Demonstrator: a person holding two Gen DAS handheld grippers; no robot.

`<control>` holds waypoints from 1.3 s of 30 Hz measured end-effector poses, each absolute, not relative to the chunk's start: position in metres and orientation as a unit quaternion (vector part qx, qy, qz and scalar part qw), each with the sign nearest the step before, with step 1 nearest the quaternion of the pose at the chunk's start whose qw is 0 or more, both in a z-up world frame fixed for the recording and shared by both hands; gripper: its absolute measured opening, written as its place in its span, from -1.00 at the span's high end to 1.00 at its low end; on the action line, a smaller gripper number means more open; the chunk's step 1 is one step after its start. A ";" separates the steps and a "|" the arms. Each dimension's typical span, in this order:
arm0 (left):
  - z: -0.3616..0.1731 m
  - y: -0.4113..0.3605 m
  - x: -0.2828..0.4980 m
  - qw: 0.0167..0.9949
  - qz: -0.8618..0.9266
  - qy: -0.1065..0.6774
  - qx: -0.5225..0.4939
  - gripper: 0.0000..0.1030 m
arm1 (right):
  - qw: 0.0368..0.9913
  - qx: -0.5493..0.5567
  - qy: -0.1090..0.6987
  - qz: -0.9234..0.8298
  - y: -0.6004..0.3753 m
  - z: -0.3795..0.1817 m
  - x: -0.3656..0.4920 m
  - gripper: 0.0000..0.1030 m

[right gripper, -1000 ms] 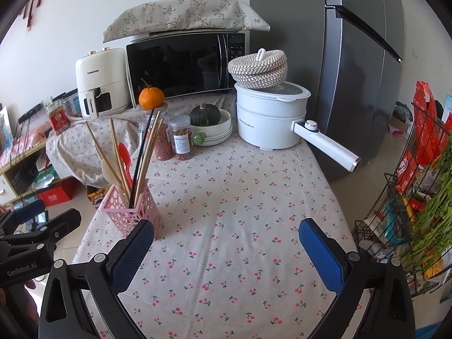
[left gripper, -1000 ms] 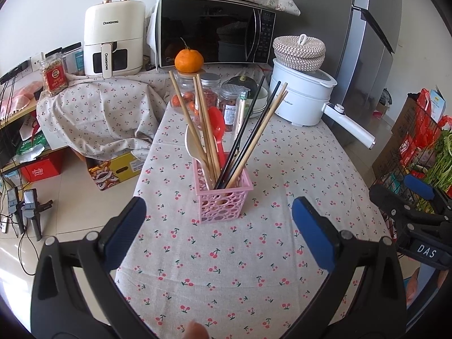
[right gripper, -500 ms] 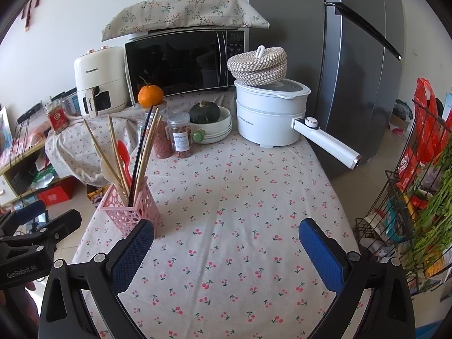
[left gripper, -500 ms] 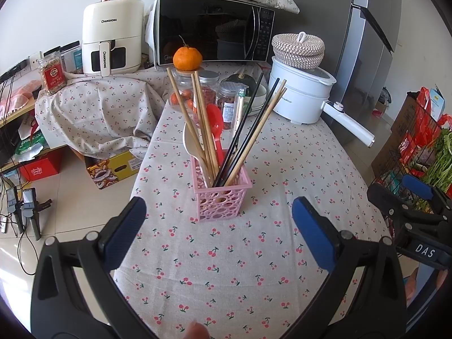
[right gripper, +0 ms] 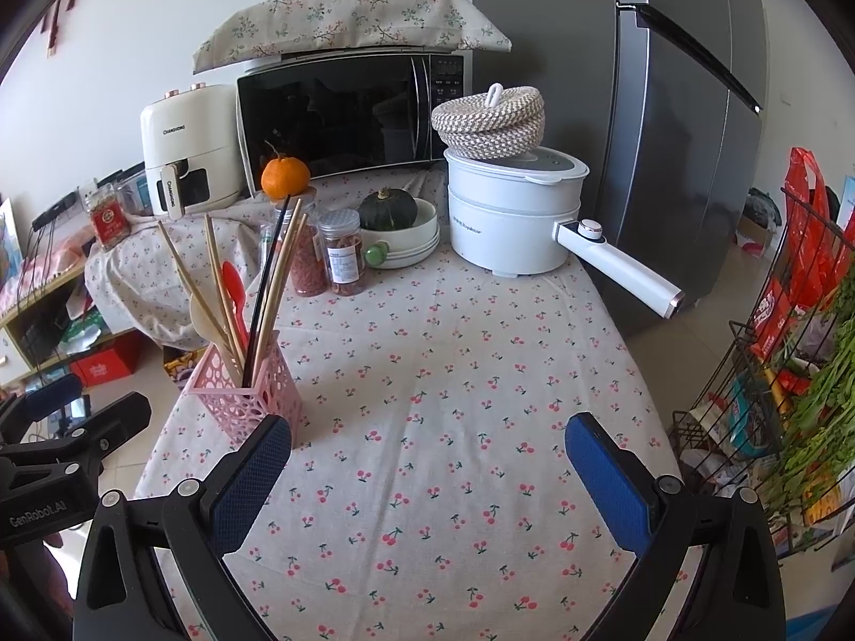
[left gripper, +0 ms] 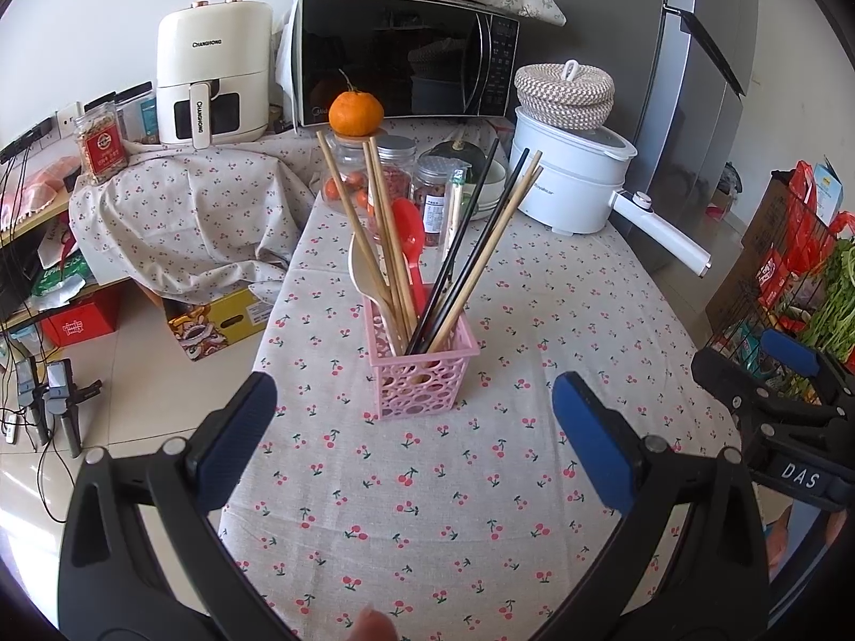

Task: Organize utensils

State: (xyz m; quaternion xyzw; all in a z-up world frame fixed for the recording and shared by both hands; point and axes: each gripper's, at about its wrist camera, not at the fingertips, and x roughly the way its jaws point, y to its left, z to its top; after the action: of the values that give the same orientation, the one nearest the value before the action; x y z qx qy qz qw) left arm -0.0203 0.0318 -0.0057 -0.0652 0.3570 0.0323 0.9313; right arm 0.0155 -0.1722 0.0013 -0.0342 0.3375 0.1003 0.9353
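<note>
A pink perforated utensil basket [left gripper: 419, 374] stands upright on the cherry-print tablecloth [left gripper: 481, 481]. It holds several wooden and black chopsticks [left gripper: 481, 256], a red spoon [left gripper: 409, 240] and a cream spoon [left gripper: 368, 278]. My left gripper [left gripper: 414, 448] is open and empty, a short way in front of the basket. The basket also shows in the right wrist view [right gripper: 240, 390], at the left. My right gripper [right gripper: 427, 481] is open and empty over bare cloth, to the right of the basket.
Behind the basket stand several jars [left gripper: 395, 171], one topped by an orange [left gripper: 355, 113], a bowl with a squash [right gripper: 395, 224], a white electric pot [right gripper: 513, 213] with a long handle, a microwave [right gripper: 342, 112] and an air fryer [left gripper: 211, 88]. A wire rack [right gripper: 775, 374] stands right of the table.
Both grippers have drifted slightly back and up from the basket, which looks a little smaller. Nothing was taken hold of or let go.
</note>
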 end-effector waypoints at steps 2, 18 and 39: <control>-0.006 0.032 -0.020 0.931 0.032 0.357 -0.065 -0.99 | 0.935 -0.035 0.337 0.100 -0.172 0.001 0.015 -1.00; -0.006 0.033 -0.022 0.932 0.033 0.356 -0.058 -0.99 | 0.936 -0.029 0.338 0.098 -0.173 -0.001 0.015 -1.00; -0.004 0.023 -0.025 0.934 0.024 0.355 -0.034 -0.99 | 0.933 -0.029 0.345 0.099 -0.172 -0.003 0.016 -1.00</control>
State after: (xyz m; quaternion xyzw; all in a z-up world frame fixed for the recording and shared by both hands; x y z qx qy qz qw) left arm -0.0246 0.0227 -0.0042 -0.0341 0.3549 0.0241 0.9340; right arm 0.0158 -0.1717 -0.0034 -0.0291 0.3452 0.0988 0.9329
